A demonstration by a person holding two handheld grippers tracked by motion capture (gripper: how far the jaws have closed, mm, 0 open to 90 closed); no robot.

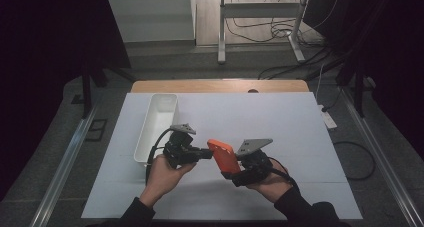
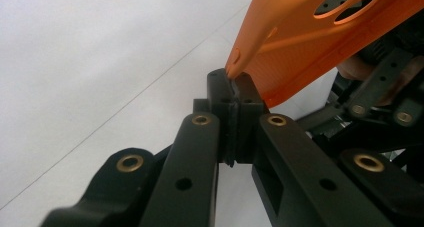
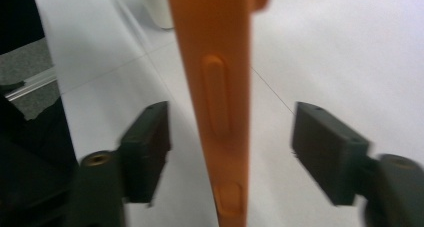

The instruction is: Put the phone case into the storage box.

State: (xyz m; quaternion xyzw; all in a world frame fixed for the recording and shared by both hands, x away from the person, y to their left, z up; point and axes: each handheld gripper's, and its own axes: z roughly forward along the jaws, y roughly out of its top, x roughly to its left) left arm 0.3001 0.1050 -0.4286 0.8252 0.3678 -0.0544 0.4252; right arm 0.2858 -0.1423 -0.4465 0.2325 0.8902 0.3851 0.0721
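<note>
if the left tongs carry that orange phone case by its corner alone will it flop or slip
The orange phone case looks thin and hollow, so probably light. Pinched only at a corner by the left tongs, it may sag or swing. Its smooth edge could slip.

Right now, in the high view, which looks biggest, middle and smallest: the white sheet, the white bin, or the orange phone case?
1. White sheet, by far the largest, covering most of the table.
2. White bin, long and narrow.
3. Orange phone case, the smallest, though it is partly hidden by the grippers.

Lab: dark curtains (image 1: 45, 62), floor cables (image 1: 280, 29)
</note>
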